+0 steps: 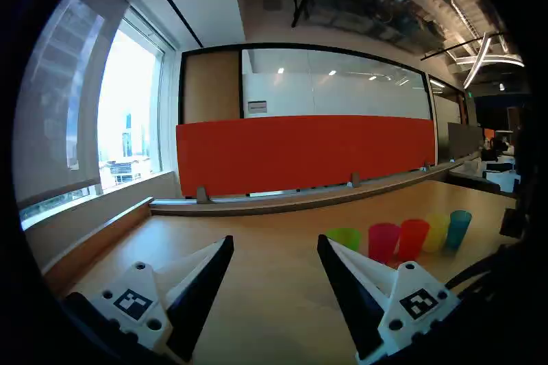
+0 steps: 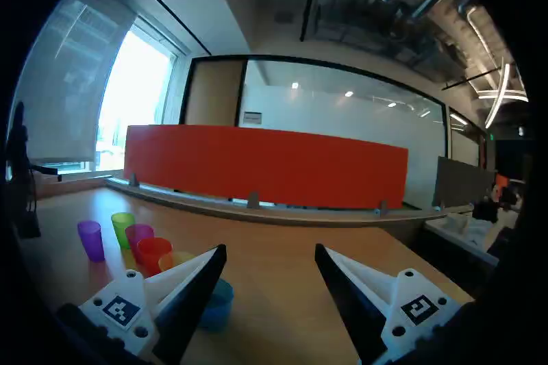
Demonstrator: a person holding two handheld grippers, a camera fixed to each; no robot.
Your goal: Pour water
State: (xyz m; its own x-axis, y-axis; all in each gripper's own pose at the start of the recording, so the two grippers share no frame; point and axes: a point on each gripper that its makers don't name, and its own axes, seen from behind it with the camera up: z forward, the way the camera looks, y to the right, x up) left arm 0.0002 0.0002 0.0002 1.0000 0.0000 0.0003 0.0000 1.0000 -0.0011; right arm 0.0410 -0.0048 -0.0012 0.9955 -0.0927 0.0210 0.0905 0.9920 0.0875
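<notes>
Several coloured plastic cups stand in a row on the wooden table (image 1: pixel 274 317). In the left gripper view they sit to the right of my fingers: a green cup (image 1: pixel 344 236), a pink one (image 1: pixel 382 240), a red one (image 1: pixel 413 237), a yellow one (image 1: pixel 436 231) and a teal one (image 1: pixel 459 227). My left gripper (image 1: pixel 275 239) hangs open above the table, holding nothing. In the right gripper view a purple cup (image 2: pixel 90 239), a green cup (image 2: pixel 122 227) and a red cup (image 2: pixel 153 253) stand to the left. A blue cup (image 2: pixel 218 303) sits just behind the left finger. My right gripper (image 2: pixel 269 248) is open and holds nothing.
An orange partition (image 1: pixel 305 153) runs along the table's far edge, with a window (image 1: pixel 127 125) to the left. A dark shape (image 2: pixel 20 187) stands at the left edge of the right gripper view. Other desks (image 1: pixel 496 170) lie far right.
</notes>
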